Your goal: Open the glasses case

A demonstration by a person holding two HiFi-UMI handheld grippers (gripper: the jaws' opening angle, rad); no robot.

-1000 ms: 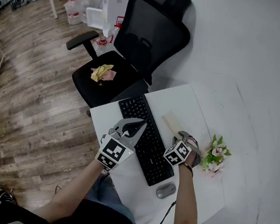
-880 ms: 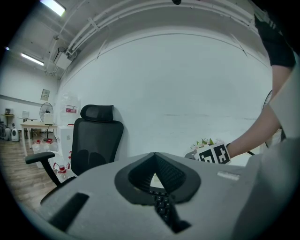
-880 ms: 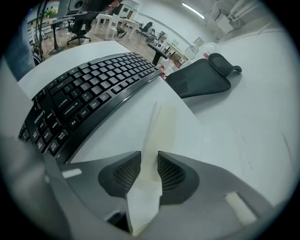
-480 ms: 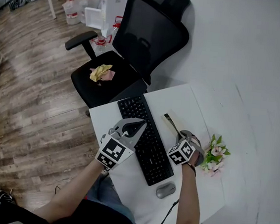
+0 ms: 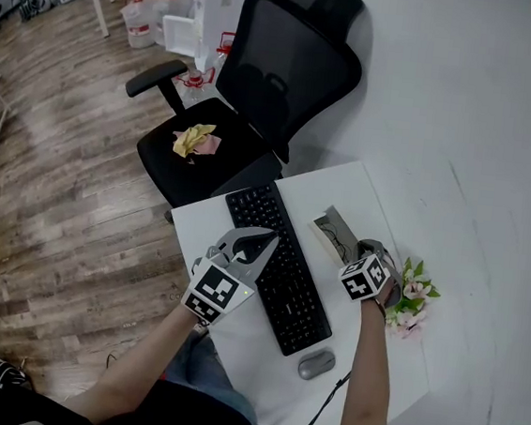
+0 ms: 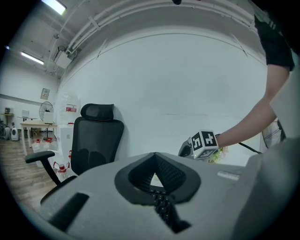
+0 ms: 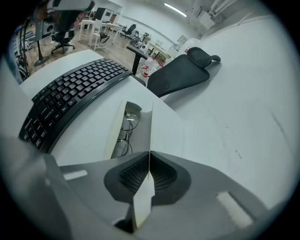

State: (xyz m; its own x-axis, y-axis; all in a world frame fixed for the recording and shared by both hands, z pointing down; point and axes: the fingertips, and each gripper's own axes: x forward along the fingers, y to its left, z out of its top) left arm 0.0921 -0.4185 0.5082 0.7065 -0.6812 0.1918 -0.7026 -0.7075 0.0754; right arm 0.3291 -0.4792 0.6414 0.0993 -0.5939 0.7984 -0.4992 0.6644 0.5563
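Note:
The cream glasses case [image 5: 331, 231] lies on the white table [image 5: 238, 344], right of the keyboard. Its thin lid [image 7: 161, 131] is raised, and a pair of glasses [image 7: 123, 127] shows in the tray below. My right gripper [image 7: 149, 160] is shut on the lid's near edge, which runs between its pads; in the head view this gripper [image 5: 359, 253] points steeply down at the case. My left gripper [image 5: 266, 241] hovers over the keyboard's left side. Its jaws [image 6: 154, 156] meet at the tips with nothing in them.
A black keyboard [image 5: 279, 265] lies between the two grippers, with a grey mouse [image 5: 316, 362] at its near end. A small bunch of flowers [image 5: 413, 293] sits right of the case. A black office chair [image 5: 250, 92] stands past the table's far edge.
My right gripper closed on the case lid and drew it up and to the right, opening the case so the glasses show. The left gripper stayed where it was.

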